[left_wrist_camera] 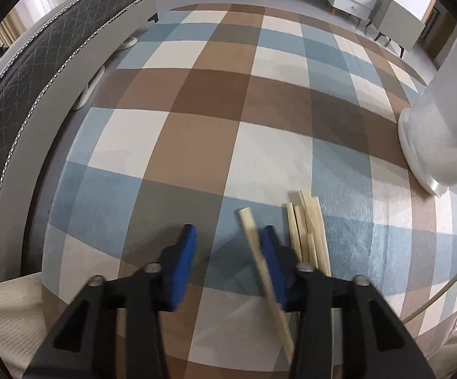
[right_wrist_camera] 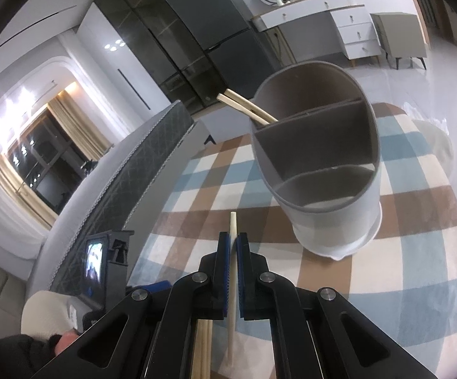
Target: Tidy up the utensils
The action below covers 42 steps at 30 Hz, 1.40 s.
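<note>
Above checkered rug [left_wrist_camera: 197, 145], left hand-held gripper [left_wrist_camera: 225, 246] spread, right hand-held gripper [right_wrist_camera: 233, 243] pinching chopstick [right_wrist_camera: 232, 271], no legible writing

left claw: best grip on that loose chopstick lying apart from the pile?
Take the single pale wooden chopstick across its shaft, near the far end, from above. It lies flat on the checked tablecloth, angled away from the wooden chopstick bundle, so the open left claw can straddle it.

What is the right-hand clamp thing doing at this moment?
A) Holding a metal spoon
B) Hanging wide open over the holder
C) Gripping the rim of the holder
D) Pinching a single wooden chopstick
D: in the right wrist view, the right gripper has its blue pads closed on one chopstick, short of the divided utensil holder.
</note>
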Each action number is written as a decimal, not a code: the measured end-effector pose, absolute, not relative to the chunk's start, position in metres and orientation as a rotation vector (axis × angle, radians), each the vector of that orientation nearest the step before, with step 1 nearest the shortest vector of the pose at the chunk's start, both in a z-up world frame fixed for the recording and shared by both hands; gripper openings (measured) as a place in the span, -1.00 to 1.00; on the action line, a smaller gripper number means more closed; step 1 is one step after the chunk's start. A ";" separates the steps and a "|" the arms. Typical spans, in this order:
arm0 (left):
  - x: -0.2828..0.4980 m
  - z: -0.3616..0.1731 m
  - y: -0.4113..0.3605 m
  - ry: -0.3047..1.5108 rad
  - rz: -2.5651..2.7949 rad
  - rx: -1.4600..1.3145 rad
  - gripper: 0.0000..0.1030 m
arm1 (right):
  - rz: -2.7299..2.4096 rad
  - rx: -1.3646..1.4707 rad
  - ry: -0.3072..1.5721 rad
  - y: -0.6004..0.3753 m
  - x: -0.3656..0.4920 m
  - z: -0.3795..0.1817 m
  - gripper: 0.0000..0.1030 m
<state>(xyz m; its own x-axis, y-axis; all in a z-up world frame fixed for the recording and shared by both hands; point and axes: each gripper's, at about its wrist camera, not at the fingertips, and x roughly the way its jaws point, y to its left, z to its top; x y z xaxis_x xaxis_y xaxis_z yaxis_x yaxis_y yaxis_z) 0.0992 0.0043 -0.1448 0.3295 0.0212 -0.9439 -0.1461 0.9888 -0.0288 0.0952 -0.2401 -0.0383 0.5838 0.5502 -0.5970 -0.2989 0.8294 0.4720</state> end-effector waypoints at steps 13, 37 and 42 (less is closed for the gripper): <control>0.104 -0.127 0.014 1.155 0.072 -0.288 -0.96 | 0.510 0.264 0.744 -0.233 0.087 -0.025 -0.93; 0.037 -0.012 0.005 0.810 -0.094 -0.253 -0.97 | 0.468 0.161 0.619 -0.215 0.029 -0.001 -0.94; 0.035 0.011 -0.001 0.778 -0.127 -0.262 -0.97 | 0.452 0.193 0.600 -0.224 0.024 0.007 -0.94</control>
